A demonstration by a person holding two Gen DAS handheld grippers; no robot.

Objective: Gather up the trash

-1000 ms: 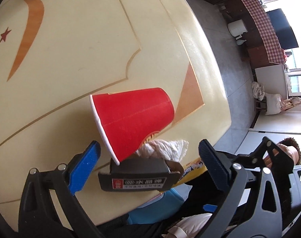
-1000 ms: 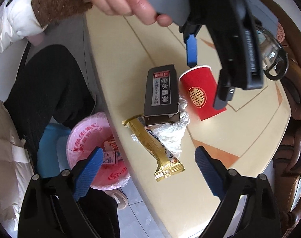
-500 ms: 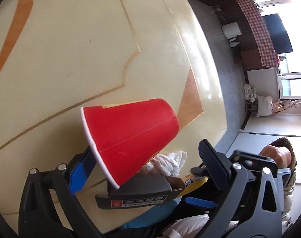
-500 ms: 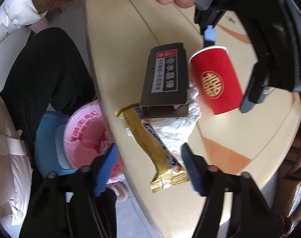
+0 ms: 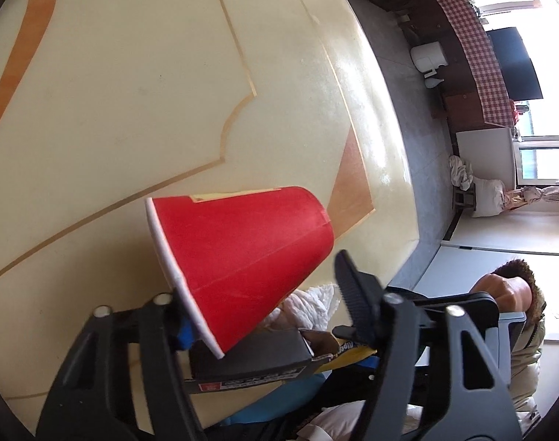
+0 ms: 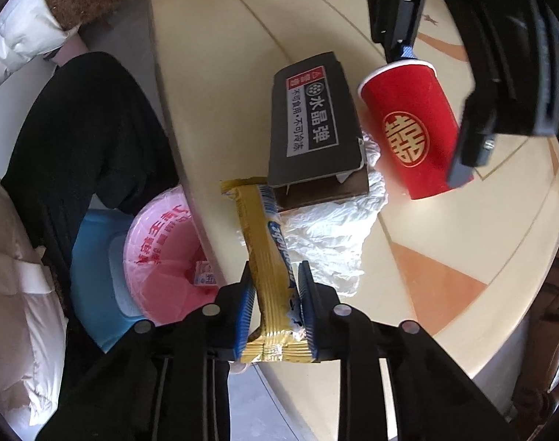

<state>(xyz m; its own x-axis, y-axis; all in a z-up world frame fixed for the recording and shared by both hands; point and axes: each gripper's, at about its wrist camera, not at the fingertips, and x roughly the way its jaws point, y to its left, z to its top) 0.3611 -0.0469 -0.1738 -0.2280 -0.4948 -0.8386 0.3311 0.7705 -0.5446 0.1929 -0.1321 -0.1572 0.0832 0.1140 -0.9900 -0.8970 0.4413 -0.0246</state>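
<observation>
A red paper cup point(image 5: 242, 257) with a gold emblem stands on the cream table point(image 5: 132, 92). My left gripper point(image 5: 264, 305) straddles it and its jaws are closing. A sliver of gap shows between the right pad point(image 5: 349, 286) and the cup's side, while the other pad is hidden behind the rim. In the right wrist view the cup point(image 6: 408, 128) stands beside a black box point(image 6: 312, 125), which lies on a crumpled white tissue point(image 6: 327, 242). My right gripper point(image 6: 276, 312) points down, its jaws closing onto a gold snack wrapper point(image 6: 268, 242) with both pads against it.
A blue bin with a pink liner point(image 6: 161, 257) stands on the floor just off the table's edge, with a scrap inside. A person's dark-trousered legs point(image 6: 88, 139) are beside it. The hand holding the left gripper fills the top of the right wrist view.
My right gripper came down over the gold wrapper and its jaws narrowed from wide to pressing on it. The left jaws drew in around the red cup, which now looms larger.
</observation>
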